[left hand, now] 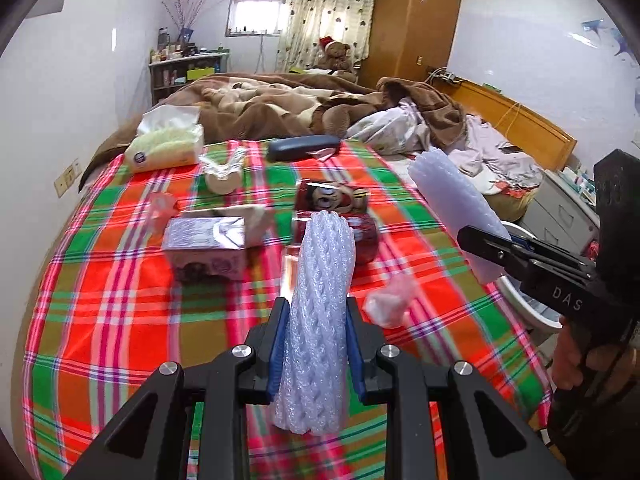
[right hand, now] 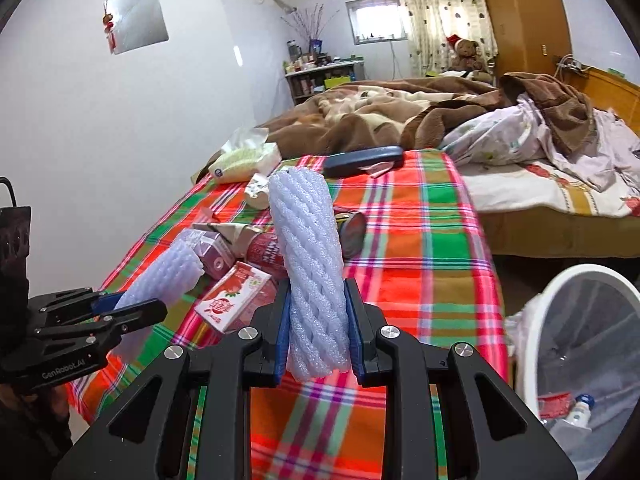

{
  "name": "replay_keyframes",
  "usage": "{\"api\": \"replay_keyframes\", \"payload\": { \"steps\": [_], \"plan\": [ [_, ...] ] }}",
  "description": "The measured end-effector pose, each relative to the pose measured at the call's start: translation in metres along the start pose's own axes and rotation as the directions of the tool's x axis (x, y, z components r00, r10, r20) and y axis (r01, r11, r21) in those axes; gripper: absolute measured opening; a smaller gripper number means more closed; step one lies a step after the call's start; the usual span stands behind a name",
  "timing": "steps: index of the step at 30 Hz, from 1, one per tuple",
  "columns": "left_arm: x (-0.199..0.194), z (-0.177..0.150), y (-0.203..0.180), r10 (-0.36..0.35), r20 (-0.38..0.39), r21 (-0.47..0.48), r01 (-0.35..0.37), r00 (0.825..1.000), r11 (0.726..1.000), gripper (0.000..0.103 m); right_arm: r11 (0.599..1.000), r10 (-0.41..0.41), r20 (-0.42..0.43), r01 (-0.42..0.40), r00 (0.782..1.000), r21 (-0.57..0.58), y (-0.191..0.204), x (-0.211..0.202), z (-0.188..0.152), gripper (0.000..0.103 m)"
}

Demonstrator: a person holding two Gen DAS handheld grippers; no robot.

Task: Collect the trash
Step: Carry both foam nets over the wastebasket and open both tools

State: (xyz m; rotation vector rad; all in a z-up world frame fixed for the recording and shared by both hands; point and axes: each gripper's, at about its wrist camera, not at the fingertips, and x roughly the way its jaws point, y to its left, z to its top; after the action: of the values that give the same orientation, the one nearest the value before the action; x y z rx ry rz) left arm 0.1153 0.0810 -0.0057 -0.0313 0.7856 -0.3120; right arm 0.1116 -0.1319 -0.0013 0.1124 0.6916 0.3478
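Left wrist view, left gripper (left hand: 316, 344) clamped on a white foam net sleeve (left hand: 320, 300), right gripper (right hand: 318, 324) gripping a second white foam net sleeve (right hand: 310, 264) over the plaid bedspread's (right hand: 420, 280) near edge, purple carton (left hand: 208, 240) and red can (left hand: 340, 216) mid-spread, white lined bin (right hand: 580, 344) beside the right edge.

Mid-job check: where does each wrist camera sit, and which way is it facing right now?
Left wrist: on the left gripper, looking across the plaid cloth toward the wardrobe; right gripper and a hand show at right.
Right wrist: on the right gripper, facing the same bed; left gripper at left, lined bin at right.
Shared: each gripper clamps a foam net sleeve; tissue pack, dark case.
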Motion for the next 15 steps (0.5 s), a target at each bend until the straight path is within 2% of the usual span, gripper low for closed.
{"api": "replay_keyframes", "payload": {
  "steps": [9, 15],
  "plan": [
    [0.003, 0.010, -0.046, -0.072, 0.024, 0.011, 0.072, 0.997, 0.997, 0.027, 0.997, -0.064, 0.040, 0.062, 0.997, 0.043, -0.033, -0.026, -0.005, 0.025],
    [0.014, 0.020, -0.086, -0.121, 0.021, 0.049, 0.120, 0.992, 0.992, 0.027, 0.988, -0.143, 0.058, 0.140, 0.988, 0.064, -0.058, -0.042, -0.010, 0.025]
  ]
}}
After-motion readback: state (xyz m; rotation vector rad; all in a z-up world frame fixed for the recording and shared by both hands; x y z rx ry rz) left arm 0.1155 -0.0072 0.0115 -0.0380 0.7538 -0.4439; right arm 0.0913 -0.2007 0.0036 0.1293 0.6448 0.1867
